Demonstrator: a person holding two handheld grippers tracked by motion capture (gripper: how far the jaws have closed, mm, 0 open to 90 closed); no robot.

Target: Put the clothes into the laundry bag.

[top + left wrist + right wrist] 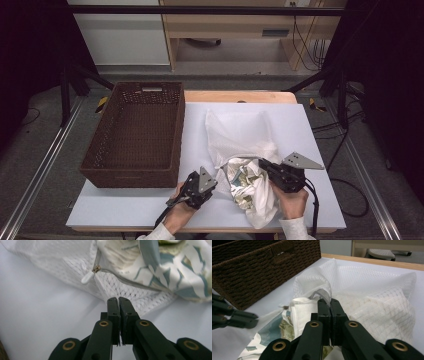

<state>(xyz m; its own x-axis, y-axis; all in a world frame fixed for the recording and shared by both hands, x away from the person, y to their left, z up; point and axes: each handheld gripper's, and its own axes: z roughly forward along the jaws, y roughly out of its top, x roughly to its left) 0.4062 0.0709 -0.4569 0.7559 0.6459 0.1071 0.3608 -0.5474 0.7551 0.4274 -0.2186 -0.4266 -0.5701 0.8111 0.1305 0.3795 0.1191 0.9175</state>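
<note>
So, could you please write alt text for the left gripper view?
The left gripper is shut on the edge of a white mesh laundry bag lying on a white table. A white zipper pull sits up and to the left of the fingers, and patterned cloth shows through the bag's open mouth.

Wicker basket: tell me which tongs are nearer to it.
Left. The left tongs sit just off the wicker basket's near right corner; the right tongs are farther right, across the mesh laundry bag.

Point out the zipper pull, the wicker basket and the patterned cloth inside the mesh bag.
zipper pull [87, 278], left gripper view, on its white tab.
wicker basket [131, 176], high view, on its near wall.
patterned cloth [175, 267], left gripper view, on its teal-printed surface.
</note>
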